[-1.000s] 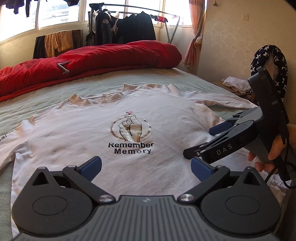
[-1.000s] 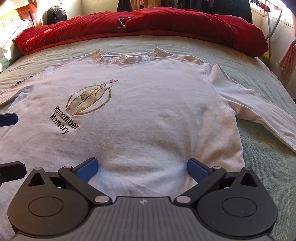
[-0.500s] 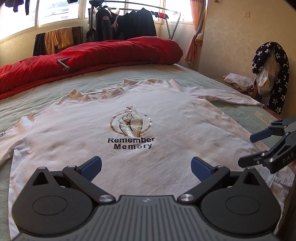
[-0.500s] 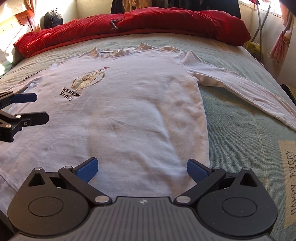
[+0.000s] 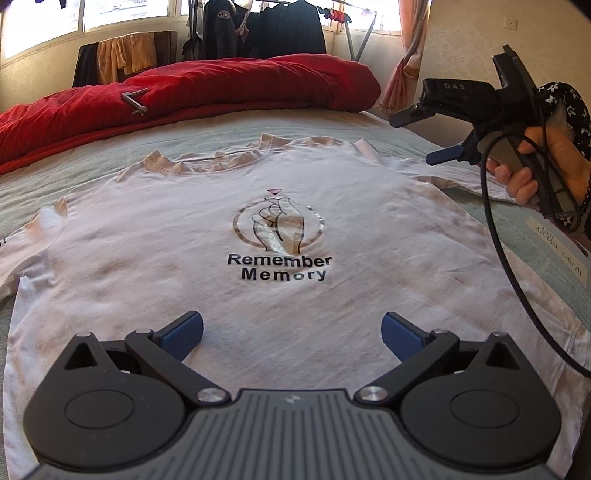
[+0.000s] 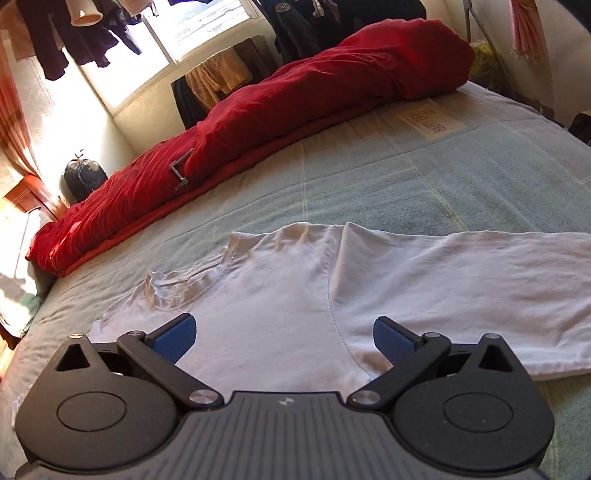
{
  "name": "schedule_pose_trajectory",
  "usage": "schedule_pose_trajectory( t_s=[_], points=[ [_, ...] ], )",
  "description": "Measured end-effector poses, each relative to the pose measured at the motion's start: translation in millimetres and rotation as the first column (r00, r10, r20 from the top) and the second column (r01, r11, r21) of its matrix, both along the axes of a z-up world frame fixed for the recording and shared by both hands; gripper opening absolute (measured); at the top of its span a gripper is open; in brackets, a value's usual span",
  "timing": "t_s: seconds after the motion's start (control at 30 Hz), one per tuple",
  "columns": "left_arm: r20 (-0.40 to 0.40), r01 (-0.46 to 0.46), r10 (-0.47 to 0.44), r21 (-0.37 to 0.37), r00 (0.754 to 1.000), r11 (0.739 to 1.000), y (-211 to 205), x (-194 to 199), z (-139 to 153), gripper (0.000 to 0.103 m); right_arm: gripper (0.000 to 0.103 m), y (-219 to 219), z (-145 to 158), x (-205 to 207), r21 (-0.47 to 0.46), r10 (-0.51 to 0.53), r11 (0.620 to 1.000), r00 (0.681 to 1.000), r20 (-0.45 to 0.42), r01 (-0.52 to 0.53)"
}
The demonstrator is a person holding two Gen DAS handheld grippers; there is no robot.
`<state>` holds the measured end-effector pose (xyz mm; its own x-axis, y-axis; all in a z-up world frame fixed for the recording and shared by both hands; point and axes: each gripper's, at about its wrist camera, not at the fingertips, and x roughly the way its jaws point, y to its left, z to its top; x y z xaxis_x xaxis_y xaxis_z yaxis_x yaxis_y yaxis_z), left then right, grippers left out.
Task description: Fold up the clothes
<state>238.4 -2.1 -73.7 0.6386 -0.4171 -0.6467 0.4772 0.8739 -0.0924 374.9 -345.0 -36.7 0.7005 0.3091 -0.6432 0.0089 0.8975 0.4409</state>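
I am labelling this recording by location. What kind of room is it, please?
Most likely a home bedroom. A white shirt lies spread on a bed with a red duvet bunched at the far side, and a clothes rack stands by the window.

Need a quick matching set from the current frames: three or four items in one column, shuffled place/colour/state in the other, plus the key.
Items
1. white shirt
2. red duvet
3. left gripper
4. right gripper

Descriptions
A. bunched along the far side of the bed
B. jaws open, over the shoulder seam and sleeve
C. spread flat, print facing up
D. jaws open, low over the hem end

Pairs: 1-C, 2-A, 3-D, 4-B
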Motion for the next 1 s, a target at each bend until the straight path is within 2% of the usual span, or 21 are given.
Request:
schedule_pose_trajectory(
  t_s=[0.13,0.17,0.3,0.37,0.5,0.63,0.8,0.9,1.0],
  points=[
    [-0.004,-0.003,0.003,-0.005,1.0,1.0,1.9,1.1,-1.1,0.102,0.103,-12.8,-32.0,-8.4,-0.026,-0.049,0.999,0.996,-0.08,0.048],
    [-0.004,-0.003,0.003,-0.007,1.0,1.0,2.2,1.3,-1.2,0.102,0.103,-14.7,-33.5,-18.5,-0.037,-0.049,0.998,0.997,-0.065,0.046],
    [-0.003,-0.004,0.004,-0.004,1.0,1.0,1.6,1.4,-1.6,0.102,0.103,-20.3,-20.3,-37.6,-0.113,-0.075,0.991,0.995,-0.069,0.067],
    [-0.001,-0.004,0.004,0.001,1.0,1.0,0.7,1.5,-1.9,0.102,0.103,-21.1,-4.6,-34.5,-0.112,-0.067,0.992,0.998,-0.02,0.065],
    [0.001,-0.004,0.004,0.007,1.0,1.0,-0.1,2.3,-2.7,0.102,0.103,-12.5,24.4,1.4,0.011,-0.008,1.0,0.998,0.069,0.008],
    [-0.004,-0.002,0.002,-0.003,1.0,1.0,1.7,4.3,-3.6,0.102,0.103,8.1,18.8,50.9,0.08,0.052,0.995,0.997,0.049,-0.055],
    [-0.01,-0.001,0.0,-0.02,1.0,1.0,4.5,7.0,-4.8,0.102,0.103,27.2,-15.5,93.9,0.0,0.067,0.998,0.997,-0.035,-0.067],
    [-0.013,-0.001,0.0,-0.031,1.0,1.0,5.9,8.5,-5.7,0.102,0.103,20.9,-35.1,107.3,-0.035,0.038,0.999,0.999,-0.033,-0.039],
    [-0.01,0.0,0.0,-0.028,1.0,1.0,5.4,8.2,-6.4,0.102,0.103,17.0,-36.4,114.7,-0.055,0.021,0.998,1.0,-0.007,-0.021]
  ],
)
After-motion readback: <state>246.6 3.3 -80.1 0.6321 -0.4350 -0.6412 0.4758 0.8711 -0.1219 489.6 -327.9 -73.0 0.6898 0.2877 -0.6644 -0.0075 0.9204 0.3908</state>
